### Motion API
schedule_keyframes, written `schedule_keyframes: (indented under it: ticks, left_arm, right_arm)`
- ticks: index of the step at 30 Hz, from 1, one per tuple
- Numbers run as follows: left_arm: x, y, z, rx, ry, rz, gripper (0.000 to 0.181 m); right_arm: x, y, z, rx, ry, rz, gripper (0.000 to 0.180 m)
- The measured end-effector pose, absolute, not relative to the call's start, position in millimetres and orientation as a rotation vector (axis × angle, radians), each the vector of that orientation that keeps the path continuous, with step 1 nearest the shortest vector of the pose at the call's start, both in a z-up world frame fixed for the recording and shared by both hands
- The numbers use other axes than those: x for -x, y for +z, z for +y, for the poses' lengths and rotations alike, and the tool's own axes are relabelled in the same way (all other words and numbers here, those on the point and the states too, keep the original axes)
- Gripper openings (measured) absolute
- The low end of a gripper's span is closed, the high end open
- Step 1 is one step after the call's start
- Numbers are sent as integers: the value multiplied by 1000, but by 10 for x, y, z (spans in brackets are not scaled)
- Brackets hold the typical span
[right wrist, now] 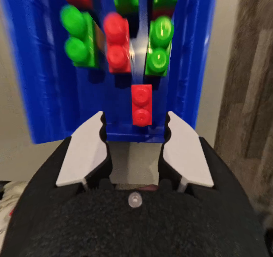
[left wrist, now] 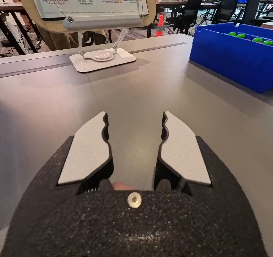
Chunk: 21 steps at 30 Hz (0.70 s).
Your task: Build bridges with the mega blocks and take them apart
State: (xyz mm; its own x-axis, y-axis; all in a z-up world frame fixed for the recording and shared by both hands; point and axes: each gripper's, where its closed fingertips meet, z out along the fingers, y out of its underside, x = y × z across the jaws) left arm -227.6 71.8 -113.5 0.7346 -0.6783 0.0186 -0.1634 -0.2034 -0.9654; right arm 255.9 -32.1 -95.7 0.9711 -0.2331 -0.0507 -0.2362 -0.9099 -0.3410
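The grey bench is bare at its middle; a document stand sits at its far edge and a blue bin at its far right corner. Inside the bin, green and red mega blocks lie loose. A two-stud red block lies nearest its near wall. The right gripper hovers above it, jaws wide and empty. The left gripper waits over bare bench, jaws likewise wide and empty. Best to centre the jaws on the block's long sides before closing.
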Motion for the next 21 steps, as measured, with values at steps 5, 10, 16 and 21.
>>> schedule_keyframes:
  ticks: [5,10,16,21]
  left_arm:
    - [2300,-1120,733,1745,-545,645,68]
    - [2336,-1100,754,1739,-525,614,69]
    - [2350,-1096,766,1743,-527,599,69]
    - [2359,-1089,754,1740,-525,597,68]
  right_arm:
    - [-1760,536,-98,2245,-44,8,71]
    - [30,684,-190,1918,315,-328,69]
    - [1211,-562,30,1884,429,-525,66]
    - [1351,-1076,146,1901,496,-531,63]
